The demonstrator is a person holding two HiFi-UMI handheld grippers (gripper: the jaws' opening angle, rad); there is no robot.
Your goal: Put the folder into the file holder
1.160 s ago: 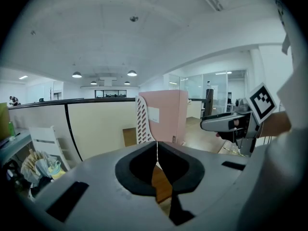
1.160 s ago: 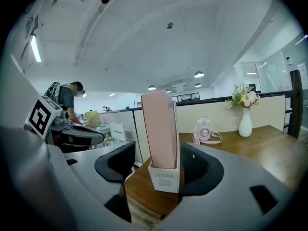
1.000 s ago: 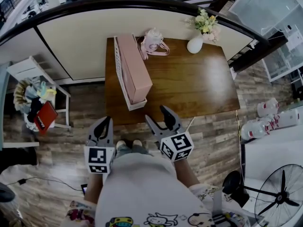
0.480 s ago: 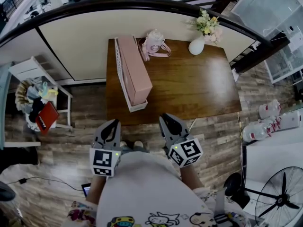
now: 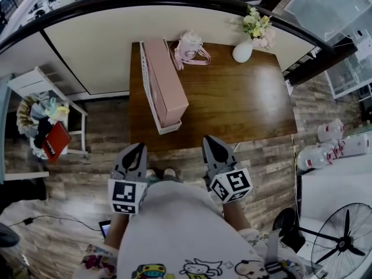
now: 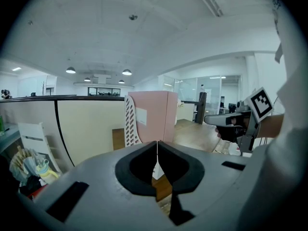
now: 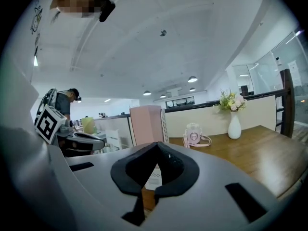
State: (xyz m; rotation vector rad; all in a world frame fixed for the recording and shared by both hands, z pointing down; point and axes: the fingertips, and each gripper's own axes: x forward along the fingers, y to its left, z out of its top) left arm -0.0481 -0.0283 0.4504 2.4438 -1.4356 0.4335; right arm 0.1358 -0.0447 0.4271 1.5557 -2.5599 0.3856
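Left tool [image 5: 138, 149] and right tool [image 5: 207, 140]: both pressed together, pinching nothing, hovering just short of the counter [image 5: 232, 103]. Folder [image 5: 165, 80]: upright in the holder [image 5: 145, 74] at the counter's left.

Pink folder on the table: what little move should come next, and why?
Probably just lower both grippers to rest. The pink folder already stands inside the white file holder on the table, and the left hand-held gripper and right hand-held gripper are shut, empty and short of the table's near edge.
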